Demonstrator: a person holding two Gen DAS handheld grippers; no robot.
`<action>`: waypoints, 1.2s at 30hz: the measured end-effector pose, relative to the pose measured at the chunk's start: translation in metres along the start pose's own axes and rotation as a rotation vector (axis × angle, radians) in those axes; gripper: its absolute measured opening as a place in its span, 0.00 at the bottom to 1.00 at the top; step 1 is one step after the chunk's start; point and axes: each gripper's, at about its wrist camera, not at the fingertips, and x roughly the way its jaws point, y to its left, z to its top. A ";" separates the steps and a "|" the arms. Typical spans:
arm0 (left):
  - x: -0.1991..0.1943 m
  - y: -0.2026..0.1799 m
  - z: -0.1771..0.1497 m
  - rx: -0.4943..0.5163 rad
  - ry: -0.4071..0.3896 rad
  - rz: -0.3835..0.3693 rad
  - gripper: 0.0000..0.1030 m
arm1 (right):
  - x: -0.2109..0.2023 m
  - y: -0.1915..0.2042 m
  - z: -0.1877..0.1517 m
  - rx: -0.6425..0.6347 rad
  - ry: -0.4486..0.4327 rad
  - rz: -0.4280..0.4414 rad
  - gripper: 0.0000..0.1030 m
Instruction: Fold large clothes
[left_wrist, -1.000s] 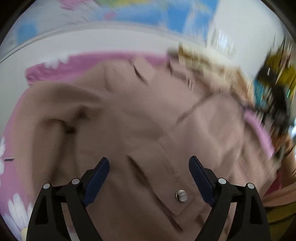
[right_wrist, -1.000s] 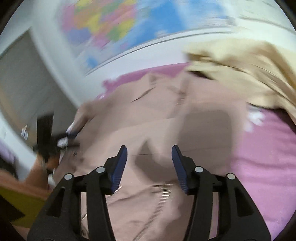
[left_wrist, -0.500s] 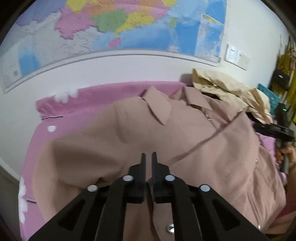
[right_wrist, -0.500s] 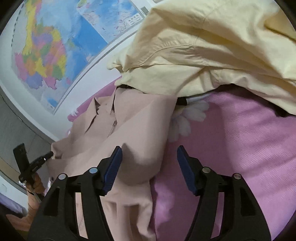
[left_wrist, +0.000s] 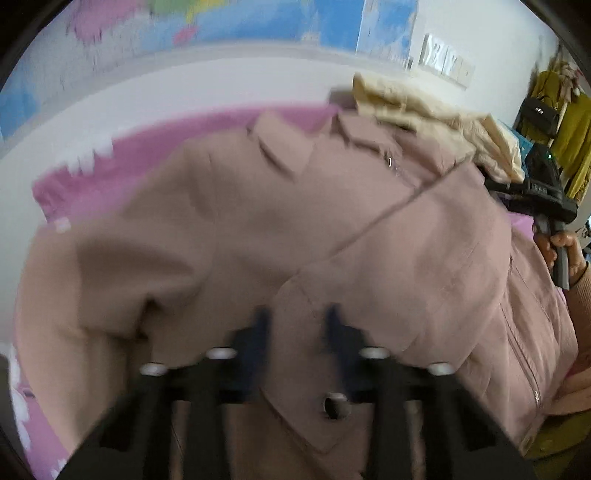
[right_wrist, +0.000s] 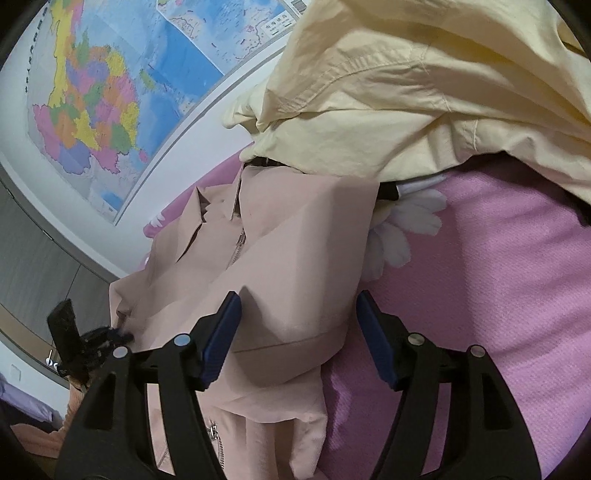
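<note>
Right wrist view: smooth pink jacket (right_wrist: 295, 266), waffle-textured blanket (right_wrist: 498, 295).

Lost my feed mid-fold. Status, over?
Left gripper shut on jacket. Right gripper opening, jacket fold between pads, not gripped. Jacket spread on bed. Yellow garment heaped at collar end.

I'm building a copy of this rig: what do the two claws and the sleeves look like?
The left claw and right claw have black angular frames with silver rivets; the right's pads are blue. A ribbed salmon knit sleeve shows.
</note>
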 end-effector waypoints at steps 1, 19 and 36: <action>-0.006 0.000 0.007 -0.008 -0.039 0.006 0.09 | -0.003 0.001 0.001 0.000 -0.010 -0.004 0.63; 0.055 0.034 0.059 0.027 -0.028 0.214 0.34 | 0.053 0.083 0.014 -0.378 0.076 -0.220 0.56; -0.061 0.117 -0.005 -0.229 -0.151 0.349 0.78 | 0.078 0.171 0.008 -0.572 0.134 -0.072 0.65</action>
